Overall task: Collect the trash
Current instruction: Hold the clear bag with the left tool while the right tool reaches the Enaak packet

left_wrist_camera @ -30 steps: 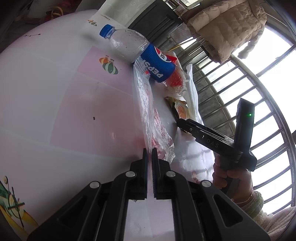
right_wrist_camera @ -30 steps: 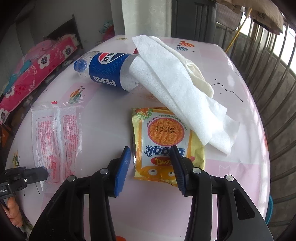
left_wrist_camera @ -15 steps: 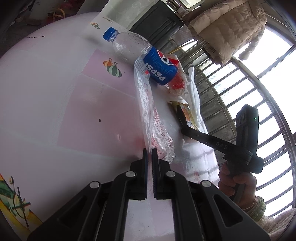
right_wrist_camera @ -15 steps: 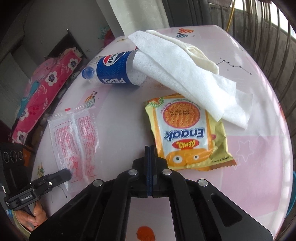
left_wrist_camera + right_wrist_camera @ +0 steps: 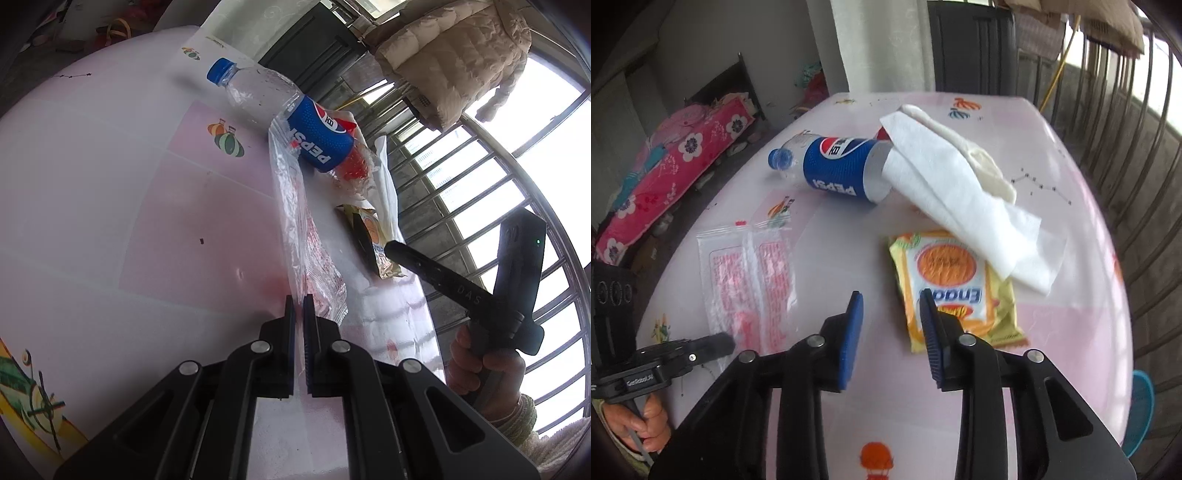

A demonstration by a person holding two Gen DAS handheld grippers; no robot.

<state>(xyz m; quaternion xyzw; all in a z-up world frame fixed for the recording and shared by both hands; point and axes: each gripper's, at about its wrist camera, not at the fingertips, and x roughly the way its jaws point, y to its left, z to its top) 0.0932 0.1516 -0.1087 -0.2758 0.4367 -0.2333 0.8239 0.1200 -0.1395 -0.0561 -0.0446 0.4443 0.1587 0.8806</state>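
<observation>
Trash lies spread over the pink worktop (image 5: 960,387) in front of us. Furthest left in the right wrist view, our left tool (image 5: 727,341) reaches in low, its tip at the near edge of the clear plastic bag (image 5: 750,280) with red print. In the left wrist view, the left tool (image 5: 298,301) has its two fingers nearly together, only a thin gap between them, and the near end of the clear plastic bag (image 5: 306,258) sits right at their tips; we cannot tell whether the film is pinched.

Beyond the bag lies the Pepsi bottle (image 5: 834,168) on its side, blue cap pointing left. Its base is tucked under the white tissue (image 5: 956,192), which runs down to the right and overlaps the upper right corner of the yellow snack packet (image 5: 949,273).

Our right tool (image 5: 892,306) hovers with its blue-padded fingers spread wide. The right finger overlaps the packet's near left part in view, the left finger stands over bare worktop between the packet and the bag. Nothing is held between them.
</observation>
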